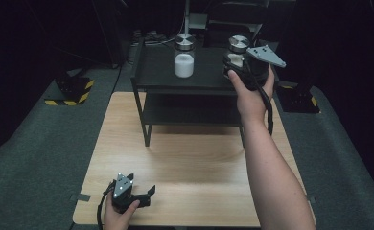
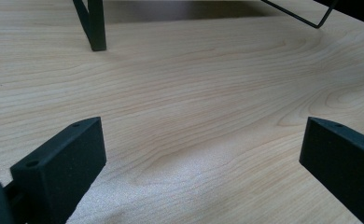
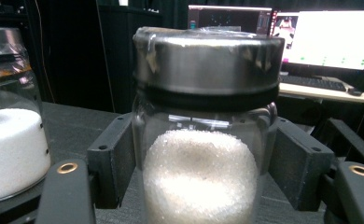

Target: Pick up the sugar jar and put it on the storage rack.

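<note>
Two glass jars with metal lids stand on the top of a black shelf rack (image 1: 156, 72). The left jar (image 1: 184, 57) (image 3: 7, 140) holds white powder and stands free. The right jar (image 1: 238, 45) (image 3: 203, 163) holds white grains, and my right gripper (image 1: 235, 64) (image 3: 201, 191) is shut on its body, one jaw against each side. My left gripper (image 1: 146, 191) (image 2: 203, 154) lies low at the front left of the wooden table (image 1: 194, 163), open, with bare wood between its jaws.
The rack has a lower shelf (image 1: 190, 115) and thin black legs (image 2: 95, 23) standing on the table's far half. Dark floor surrounds the table, with yellow-black marked stands (image 1: 72, 93) at both sides. Lit monitors (image 3: 329, 37) glow beyond the rack.
</note>
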A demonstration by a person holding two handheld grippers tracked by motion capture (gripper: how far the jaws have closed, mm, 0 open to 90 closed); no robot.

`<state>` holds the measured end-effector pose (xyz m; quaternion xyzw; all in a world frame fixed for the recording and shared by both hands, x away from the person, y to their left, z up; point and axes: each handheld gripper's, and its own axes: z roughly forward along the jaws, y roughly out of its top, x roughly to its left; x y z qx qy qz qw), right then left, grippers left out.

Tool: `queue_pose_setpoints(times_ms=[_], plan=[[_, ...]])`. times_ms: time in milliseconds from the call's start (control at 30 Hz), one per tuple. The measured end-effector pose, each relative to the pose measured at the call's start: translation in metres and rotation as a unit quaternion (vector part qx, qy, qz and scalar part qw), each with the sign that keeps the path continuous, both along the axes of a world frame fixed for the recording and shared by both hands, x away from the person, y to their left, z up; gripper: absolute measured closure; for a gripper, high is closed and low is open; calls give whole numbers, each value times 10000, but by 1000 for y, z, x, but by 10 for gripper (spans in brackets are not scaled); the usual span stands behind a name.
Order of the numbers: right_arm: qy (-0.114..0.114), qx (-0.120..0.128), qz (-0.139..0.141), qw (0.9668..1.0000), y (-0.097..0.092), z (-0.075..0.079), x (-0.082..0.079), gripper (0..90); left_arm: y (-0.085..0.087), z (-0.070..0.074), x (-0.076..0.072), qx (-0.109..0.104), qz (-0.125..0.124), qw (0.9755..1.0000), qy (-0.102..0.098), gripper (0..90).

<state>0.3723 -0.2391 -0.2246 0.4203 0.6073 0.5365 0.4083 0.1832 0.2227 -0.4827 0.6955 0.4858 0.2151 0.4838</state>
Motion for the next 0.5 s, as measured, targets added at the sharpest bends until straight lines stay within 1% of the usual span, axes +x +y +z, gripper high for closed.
queue_pose_setpoints(times_ms=[67, 367, 500], plan=[[-8, 59, 20, 10000, -2, -2, 1, 303, 0, 0, 0, -5, -3, 10000, 2, 8], [-29, 76, 41, 10000, -3, -3, 1, 303, 0, 0, 0, -2, -8, 10000, 5, 8], [0, 68, 51, 10000, -4, -1, 1, 303, 0, 0, 0, 1, -6, 10000, 6, 8]])
